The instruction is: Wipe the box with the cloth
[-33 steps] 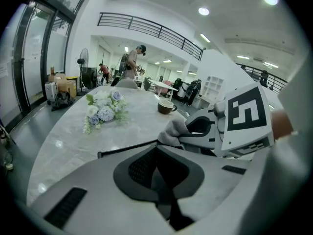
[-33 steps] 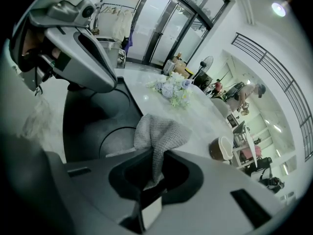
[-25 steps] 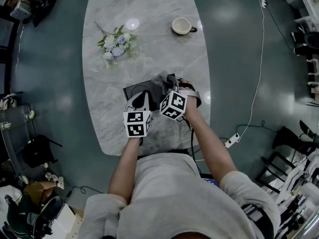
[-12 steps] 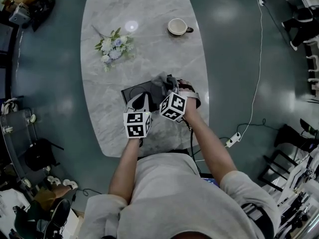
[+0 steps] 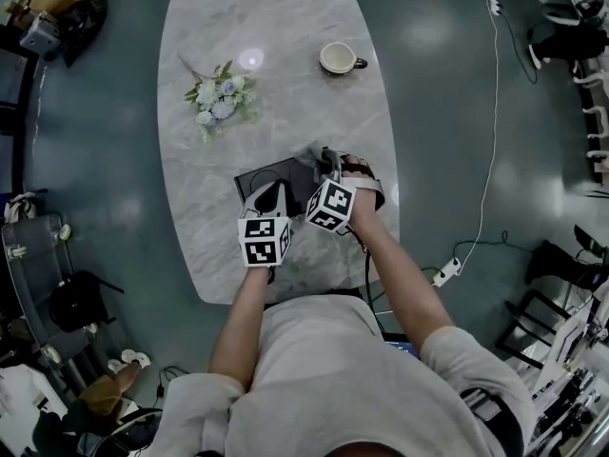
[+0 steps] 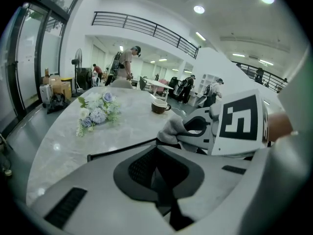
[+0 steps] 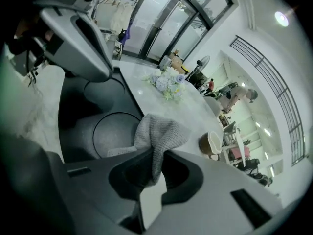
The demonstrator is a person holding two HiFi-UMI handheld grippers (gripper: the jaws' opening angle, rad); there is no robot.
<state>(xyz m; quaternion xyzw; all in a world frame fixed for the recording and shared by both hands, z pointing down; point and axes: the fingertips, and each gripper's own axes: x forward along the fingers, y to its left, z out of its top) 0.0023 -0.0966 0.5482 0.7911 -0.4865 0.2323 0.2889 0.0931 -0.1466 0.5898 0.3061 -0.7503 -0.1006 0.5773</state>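
A dark box (image 5: 269, 176) lies on the marble table (image 5: 285, 27) near its front edge. My left gripper (image 5: 269, 196) sits over the box's near side, jaws closed on its thin rim (image 6: 122, 149). My right gripper (image 5: 321, 167) is shut on a grey knitted cloth (image 5: 308, 152), which rests on the box's right end. In the right gripper view the cloth (image 7: 159, 136) bunches out of the jaws over a round recess in the box (image 7: 105, 131). From the left gripper view the cloth (image 6: 171, 129) shows just beyond the rim, beside the right gripper's marker cube.
A small bunch of flowers (image 5: 217, 98) lies at the table's far left, and a mug (image 5: 338, 58) stands at the far right. Chairs, bags and a cable with a power strip (image 5: 443, 272) surround the table on the floor. People stand far off in the hall.
Both grippers keep their holds and stay over the box. Only the head camera has shifted slightly.
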